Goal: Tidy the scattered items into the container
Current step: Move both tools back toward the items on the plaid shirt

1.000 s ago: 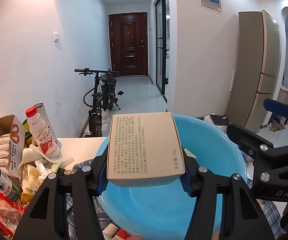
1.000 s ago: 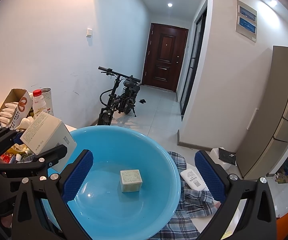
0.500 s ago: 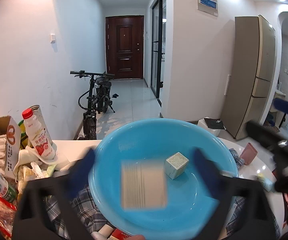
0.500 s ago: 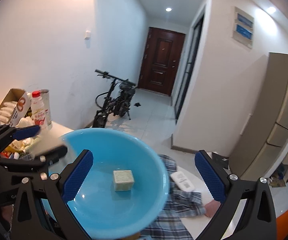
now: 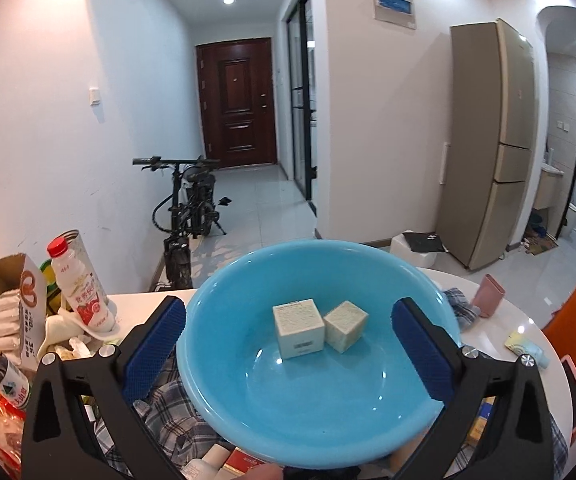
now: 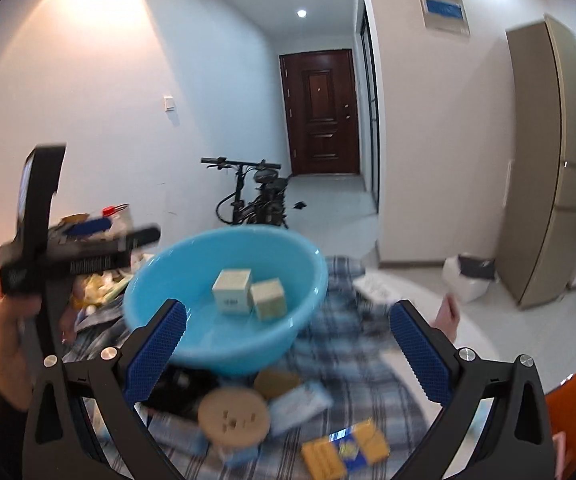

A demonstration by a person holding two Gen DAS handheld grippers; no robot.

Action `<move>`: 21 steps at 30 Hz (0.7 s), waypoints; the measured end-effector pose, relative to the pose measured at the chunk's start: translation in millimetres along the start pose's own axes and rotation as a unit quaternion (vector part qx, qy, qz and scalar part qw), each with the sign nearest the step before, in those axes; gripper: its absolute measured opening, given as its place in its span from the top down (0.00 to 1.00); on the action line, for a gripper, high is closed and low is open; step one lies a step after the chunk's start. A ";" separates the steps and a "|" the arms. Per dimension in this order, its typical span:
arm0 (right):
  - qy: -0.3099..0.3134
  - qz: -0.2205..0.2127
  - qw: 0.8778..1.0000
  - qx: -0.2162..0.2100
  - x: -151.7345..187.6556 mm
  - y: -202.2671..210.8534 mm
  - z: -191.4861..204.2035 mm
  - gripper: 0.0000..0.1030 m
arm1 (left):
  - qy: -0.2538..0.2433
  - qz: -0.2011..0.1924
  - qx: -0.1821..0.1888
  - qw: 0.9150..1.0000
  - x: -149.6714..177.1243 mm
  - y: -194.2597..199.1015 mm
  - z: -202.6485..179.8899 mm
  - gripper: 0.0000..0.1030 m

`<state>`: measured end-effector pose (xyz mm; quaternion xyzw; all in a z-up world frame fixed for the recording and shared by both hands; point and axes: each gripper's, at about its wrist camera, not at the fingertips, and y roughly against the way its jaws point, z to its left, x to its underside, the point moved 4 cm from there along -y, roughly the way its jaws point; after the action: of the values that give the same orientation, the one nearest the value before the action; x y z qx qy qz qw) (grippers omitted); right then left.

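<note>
A blue basin stands on the table and holds two boxes side by side: a pale box with printed text and a smaller beige cube. My left gripper is open and empty above the basin's near side; it also shows at the left of the right wrist view. My right gripper is open and empty, pulled back over loose items: a round tan disc, a yellow and blue packet and a pale blue packet.
A plaid cloth covers the table under the basin. At the left are a red-capped drink bottle, a snack carton and wrappers. A pink cup and a small tube lie at the right.
My left gripper opened and dropped the text box into the basin beside the cube. My right gripper pulled back and now sees the loose items in front of the basin.
</note>
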<state>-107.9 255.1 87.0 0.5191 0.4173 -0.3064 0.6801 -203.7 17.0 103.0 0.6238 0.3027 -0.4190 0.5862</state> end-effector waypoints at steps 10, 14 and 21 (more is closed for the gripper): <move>0.080 0.133 0.988 0.021 113.9 5.6 6.4 0.00 | -0.007 -0.007 -0.002 1.000 -1.2 9.2 -3.4 0.00; 0.072 0.167 0.983 0.021 144.9 -2.9 -4.9 0.00 | -0.016 -0.002 -0.007 1.000 0.0 8.2 -5.1 0.00; 0.044 0.204 0.978 0.017 179.8 -27.4 -23.0 0.00 | -0.002 -0.002 -0.005 1.000 -0.8 10.1 0.7 0.00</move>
<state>-53.5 272.7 -87.2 0.6175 0.3274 -0.1451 0.7003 -195.5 15.1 108.5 0.6192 0.3050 -0.4203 0.5890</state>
